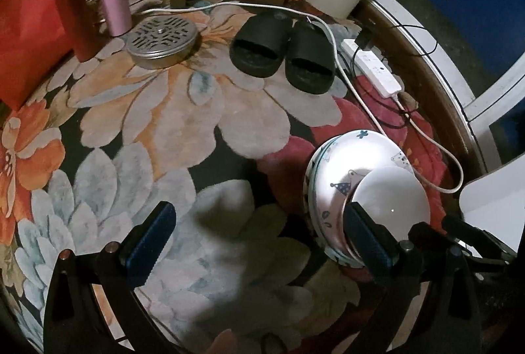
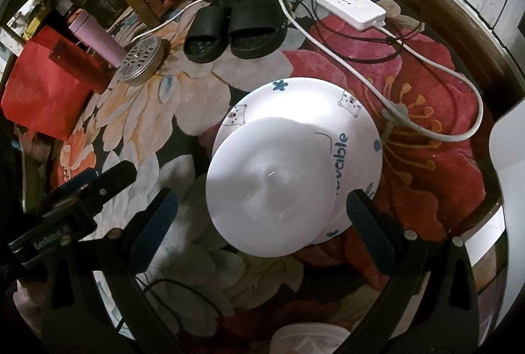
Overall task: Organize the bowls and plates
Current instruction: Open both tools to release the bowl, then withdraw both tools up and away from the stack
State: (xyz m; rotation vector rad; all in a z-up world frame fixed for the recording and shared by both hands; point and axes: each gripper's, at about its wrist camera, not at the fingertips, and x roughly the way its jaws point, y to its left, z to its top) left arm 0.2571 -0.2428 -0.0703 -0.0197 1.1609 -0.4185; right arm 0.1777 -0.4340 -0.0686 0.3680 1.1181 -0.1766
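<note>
White plate point(image 2: 269, 190) tops the bear plates point(image 2: 305, 104) on the rug point(image 1: 183, 111), stacking by size; both claws, left point(image 1: 259, 239) and right point(image 2: 259, 216), released, flanking at 6 o'clock.

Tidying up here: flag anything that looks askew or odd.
The plain plate sits off-centre on the bear-print plates, overhanging their near edge. Oddly, the stack lies on a rug beside slippers.
</note>
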